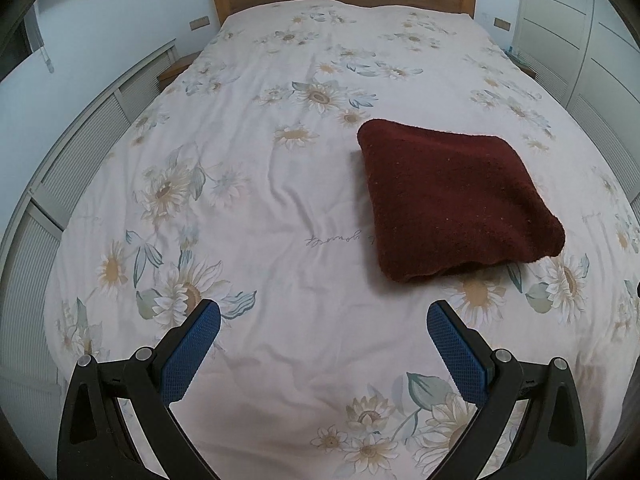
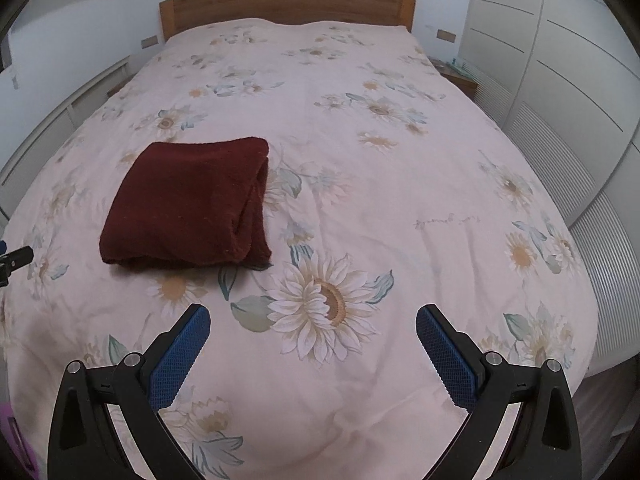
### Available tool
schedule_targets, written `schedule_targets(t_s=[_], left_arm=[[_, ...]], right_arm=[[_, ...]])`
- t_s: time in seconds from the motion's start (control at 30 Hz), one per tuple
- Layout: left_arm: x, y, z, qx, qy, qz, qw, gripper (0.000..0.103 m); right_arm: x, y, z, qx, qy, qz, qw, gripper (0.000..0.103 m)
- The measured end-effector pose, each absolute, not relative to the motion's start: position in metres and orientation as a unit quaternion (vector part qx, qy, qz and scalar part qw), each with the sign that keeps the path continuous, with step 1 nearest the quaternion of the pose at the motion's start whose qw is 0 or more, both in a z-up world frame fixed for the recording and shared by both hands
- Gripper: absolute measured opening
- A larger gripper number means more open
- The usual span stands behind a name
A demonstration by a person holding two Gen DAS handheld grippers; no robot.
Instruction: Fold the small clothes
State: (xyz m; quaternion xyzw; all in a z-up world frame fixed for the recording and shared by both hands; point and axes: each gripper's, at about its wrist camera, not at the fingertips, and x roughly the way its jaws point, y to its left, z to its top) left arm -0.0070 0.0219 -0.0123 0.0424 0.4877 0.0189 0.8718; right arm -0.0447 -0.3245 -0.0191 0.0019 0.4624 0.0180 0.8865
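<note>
Left tool [image 1: 323,316] agape | fuzzy maroon cloth [image 1: 456,200] folded square

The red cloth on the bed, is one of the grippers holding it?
No. Nothing is held. The folded red cloth lies on the bed, and the left gripper and right gripper are open and apart from it.

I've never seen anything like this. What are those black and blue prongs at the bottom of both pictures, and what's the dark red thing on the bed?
They are two hand-held grippers, one in each of a person's hands, each carrying a camera that looks along its fingers. One picture comes from the left gripper, the other from the right gripper. Both are open and hold nothing. The dark red thing is a folded cloth, lying on the flowered bedspread ahead of both grippers, touched by neither.
</note>
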Motion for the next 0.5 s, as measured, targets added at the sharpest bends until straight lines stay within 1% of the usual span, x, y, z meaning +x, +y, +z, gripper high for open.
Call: schedule_targets(t_s=[0.5], left_arm=[[-0.0124, 0.0237, -0.0151, 0.043, 0.490, 0.022, 0.870, 0.102]], right_arm=[[-0.0434, -0.3194, -0.0147, -0.010, 0.463, 0.020, 0.886, 0.103]])
